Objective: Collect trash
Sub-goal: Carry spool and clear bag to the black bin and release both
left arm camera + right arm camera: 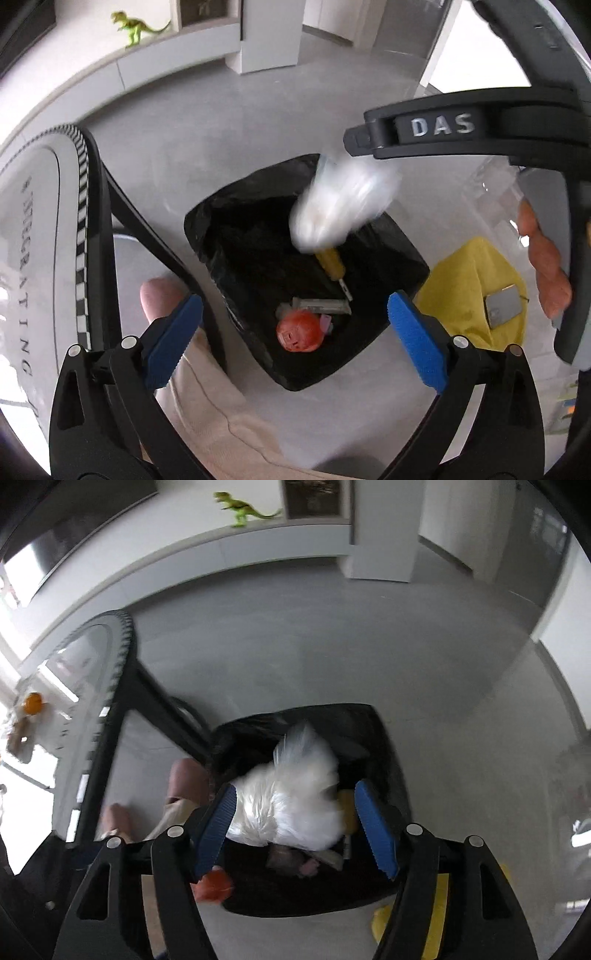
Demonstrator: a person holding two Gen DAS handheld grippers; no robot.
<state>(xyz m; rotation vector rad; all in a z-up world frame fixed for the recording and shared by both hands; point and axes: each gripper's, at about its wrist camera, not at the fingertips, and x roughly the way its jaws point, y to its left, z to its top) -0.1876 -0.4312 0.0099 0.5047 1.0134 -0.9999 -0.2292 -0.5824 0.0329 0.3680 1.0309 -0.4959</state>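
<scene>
White crinkled plastic [291, 805], blurred by motion, hangs over the mouth of the black-lined bin [221, 221]. In the right wrist view it sits between the blue pads of the right gripper [295, 827], and the jaws stand wide with a clear gap on the right-hand side. We judge the wad is being let go, or has just been; we cannot tell whether the left pad touches it.

To do this step well, we keep the right gripper centred over the opening and low enough that light plastic falls inside and does not drift onto the floor [229, 147]. We also hold the jaws apart until the wad is clear of both pads.

Our left gripper [295, 328] is open and holds nothing, aimed down into the bin. Inside lie a red round object [299, 330], a yellow-handled tool [332, 264] and some small scraps. A yellow cloth [476, 273] lies on the floor just beside the bin.

Readable writing: raised letters "DAS" on the right gripper's body, seen from the left camera. The table edge [33, 258] carries print that looks like "INTEGRATING", though its first letters are unclear.
</scene>
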